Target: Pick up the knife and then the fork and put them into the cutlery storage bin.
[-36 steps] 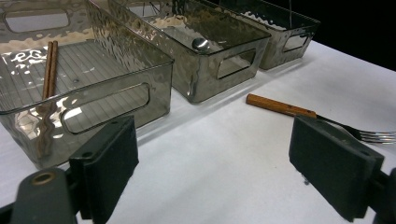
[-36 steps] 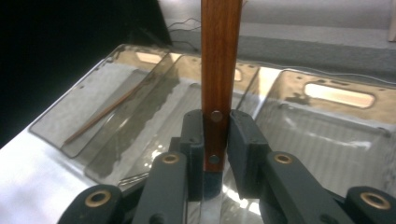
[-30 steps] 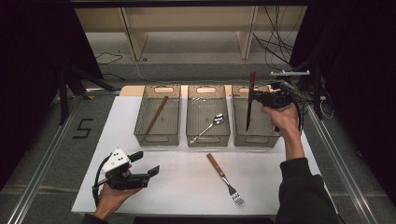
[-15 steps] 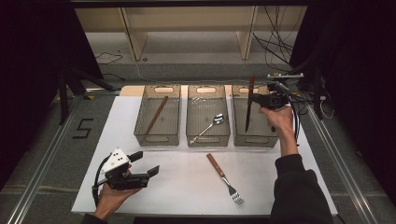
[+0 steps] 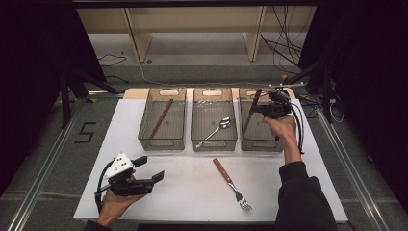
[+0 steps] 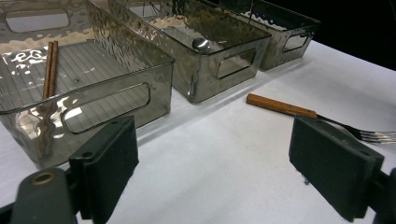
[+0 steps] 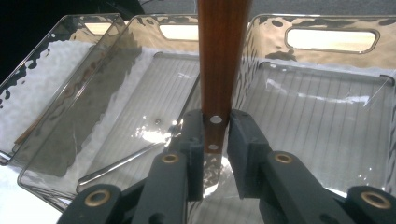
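My right gripper (image 5: 266, 109) (image 7: 215, 140) is shut on a wooden-handled knife (image 5: 252, 109) (image 7: 223, 56), gripping it where the riveted handle meets the blade. The knife stands nearly upright, handle up, its blade reaching down into the right clear bin (image 5: 260, 145) (image 7: 327, 60). Near the table's front left, my left gripper (image 5: 150, 168) (image 6: 210, 158) is held open with nothing between its jaws. A fork (image 5: 231, 184) (image 6: 280, 106) with a wooden handle lies on the white table between the two hands.
Three clear bins stand in a row. The left bin (image 5: 161, 144) (image 6: 112, 88) holds brown chopsticks (image 5: 161, 118) (image 6: 50, 65). The middle bin (image 5: 214, 144) (image 7: 140, 28) holds a spoon (image 5: 215, 130) (image 6: 201, 44). Dark floor and cables surround the table.
My right hand has come down with the knife, bringing its blade lower into the right bin. The left gripper has stayed where it was.
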